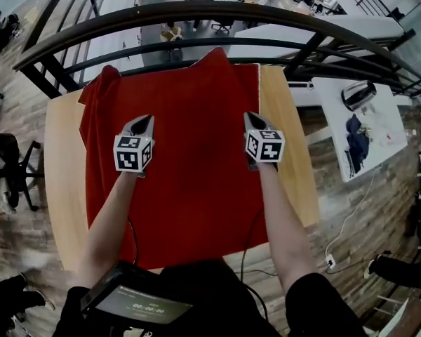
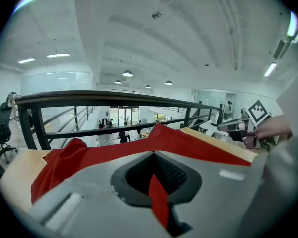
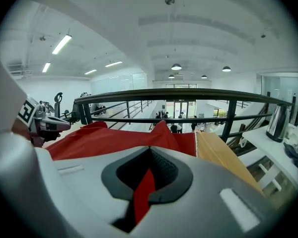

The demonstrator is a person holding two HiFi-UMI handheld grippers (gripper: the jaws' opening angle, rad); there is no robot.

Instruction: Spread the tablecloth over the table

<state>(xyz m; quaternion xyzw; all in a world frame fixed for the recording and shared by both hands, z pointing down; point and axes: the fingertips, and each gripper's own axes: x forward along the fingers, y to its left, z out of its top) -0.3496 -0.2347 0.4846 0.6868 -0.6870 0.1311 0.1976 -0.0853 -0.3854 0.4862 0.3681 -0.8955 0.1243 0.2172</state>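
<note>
The red tablecloth (image 1: 189, 139) lies over most of the wooden table (image 1: 62, 167). Its far left corner is bunched (image 1: 104, 76) and its far edge rises in a peak (image 1: 214, 53). Bare wood shows on the left and right sides. My left gripper (image 1: 143, 123) hovers over the cloth's left half, my right gripper (image 1: 250, 120) over its right edge. Both are shut, and the cloth below them lies flat, not lifted. In the left gripper view (image 2: 154, 155) and the right gripper view (image 3: 150, 150), only a thin red strip shows in the slit between the jaws.
A black railing (image 1: 217, 12) runs just past the table's far edge, with a lower floor behind it. A white table (image 1: 365, 125) with a kettle (image 1: 358, 93) stands to the right. Dark chairs (image 1: 7, 160) stand at the left. A screen device (image 1: 137, 300) hangs at the person's chest.
</note>
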